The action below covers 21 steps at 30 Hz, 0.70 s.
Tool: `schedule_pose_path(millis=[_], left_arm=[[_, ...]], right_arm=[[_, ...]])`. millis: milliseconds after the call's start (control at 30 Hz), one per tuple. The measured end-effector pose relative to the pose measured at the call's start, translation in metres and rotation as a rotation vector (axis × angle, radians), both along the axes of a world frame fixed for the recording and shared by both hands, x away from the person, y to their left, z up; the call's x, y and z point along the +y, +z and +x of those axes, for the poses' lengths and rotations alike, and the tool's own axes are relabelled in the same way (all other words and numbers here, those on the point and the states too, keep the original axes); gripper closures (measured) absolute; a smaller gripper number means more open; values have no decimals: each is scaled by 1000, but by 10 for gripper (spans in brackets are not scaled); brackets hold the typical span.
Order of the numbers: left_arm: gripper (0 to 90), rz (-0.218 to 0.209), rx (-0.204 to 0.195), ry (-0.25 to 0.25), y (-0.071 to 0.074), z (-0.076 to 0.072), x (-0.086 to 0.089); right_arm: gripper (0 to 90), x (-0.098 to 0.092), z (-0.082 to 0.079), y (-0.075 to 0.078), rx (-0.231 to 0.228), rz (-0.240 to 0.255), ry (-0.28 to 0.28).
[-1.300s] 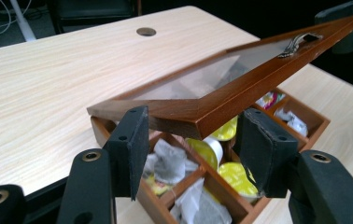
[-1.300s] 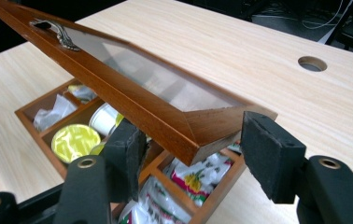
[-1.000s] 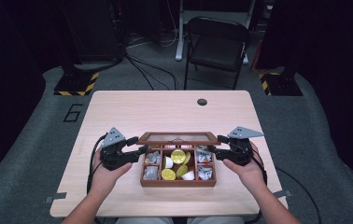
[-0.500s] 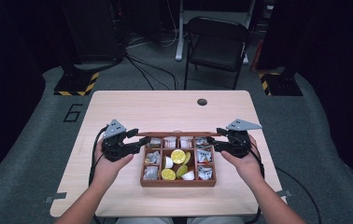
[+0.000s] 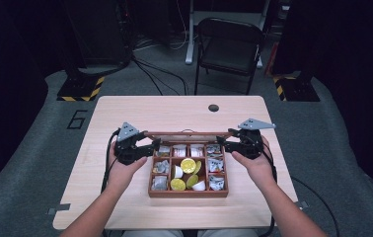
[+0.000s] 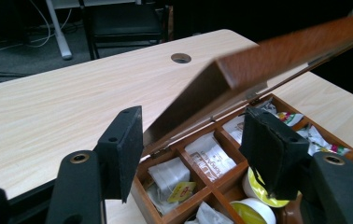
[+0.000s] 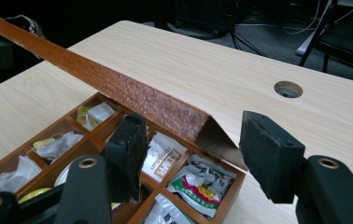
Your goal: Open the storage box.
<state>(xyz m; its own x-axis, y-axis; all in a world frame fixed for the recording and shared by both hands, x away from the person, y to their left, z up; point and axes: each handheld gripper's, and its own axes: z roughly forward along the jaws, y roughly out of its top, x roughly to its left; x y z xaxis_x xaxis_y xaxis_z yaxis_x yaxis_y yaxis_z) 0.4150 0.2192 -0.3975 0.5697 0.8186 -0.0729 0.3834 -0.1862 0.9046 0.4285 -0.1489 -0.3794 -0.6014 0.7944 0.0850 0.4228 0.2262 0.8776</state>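
I hold the left gripper (image 5: pixel 151 147) at the left end of the raised brown wooden lid (image 5: pixel 187 133); its jaws have just been opening and now stand apart, the lid's corner between them and untouched. My right gripper (image 5: pixel 220 144) has its jaws apart around the lid's right corner. The compartmented brown wooden box (image 5: pixel 188 193) of sachets sits mid-table on the pale wooden table (image 5: pixel 174 108), lid upright at its far edge.
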Motion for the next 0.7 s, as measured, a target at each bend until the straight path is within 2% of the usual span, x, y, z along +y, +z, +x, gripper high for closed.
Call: schedule_pose_path(millis=[100,233,367,433,500,700], left_arm=[[370,9,-5,8,-2,4,-1],[349,-5,6,15,-5,8,-3],[323,13,16,25,-10,12,-8],[304,5,10,37,-14,14,-11],[300,-4,21,46,-17,16,-11],[331,-45,36,62,-27,25,-9]], right_arm=[[412,1,3,2,0,0,-4],[410,1,6,3,-5,3,-8],[403,1,7,3,-3,5,-13],[394,1,9,3,-6,5,-16],[387,1,10,4,-7,7,-22],[380,1,13,4,-5,10,-27]])
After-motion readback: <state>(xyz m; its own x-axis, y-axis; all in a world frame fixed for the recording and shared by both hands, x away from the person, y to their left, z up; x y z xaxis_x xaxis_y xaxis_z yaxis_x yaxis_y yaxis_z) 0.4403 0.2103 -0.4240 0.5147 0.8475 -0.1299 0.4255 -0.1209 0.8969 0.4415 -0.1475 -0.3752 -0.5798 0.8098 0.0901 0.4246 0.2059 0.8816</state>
